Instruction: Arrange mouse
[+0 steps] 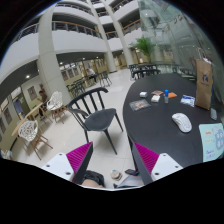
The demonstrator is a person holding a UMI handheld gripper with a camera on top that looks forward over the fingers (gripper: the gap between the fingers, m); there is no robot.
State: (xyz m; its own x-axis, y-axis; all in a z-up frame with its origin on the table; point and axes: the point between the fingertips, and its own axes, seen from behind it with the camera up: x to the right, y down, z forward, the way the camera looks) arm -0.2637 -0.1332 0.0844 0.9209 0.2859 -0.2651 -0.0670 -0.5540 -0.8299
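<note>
A white computer mouse lies on the dark round table, ahead of my fingers and to the right. My gripper is held high above the floor, near the table's near edge, with its magenta pads spread wide apart and nothing between them. The mouse is well beyond the right finger.
On the table lie papers and small cards, a blue item, a light green sheet and a brown upright board. A black chair stands left of the table. Pale wooden chairs stand further left. A potted plant stands behind.
</note>
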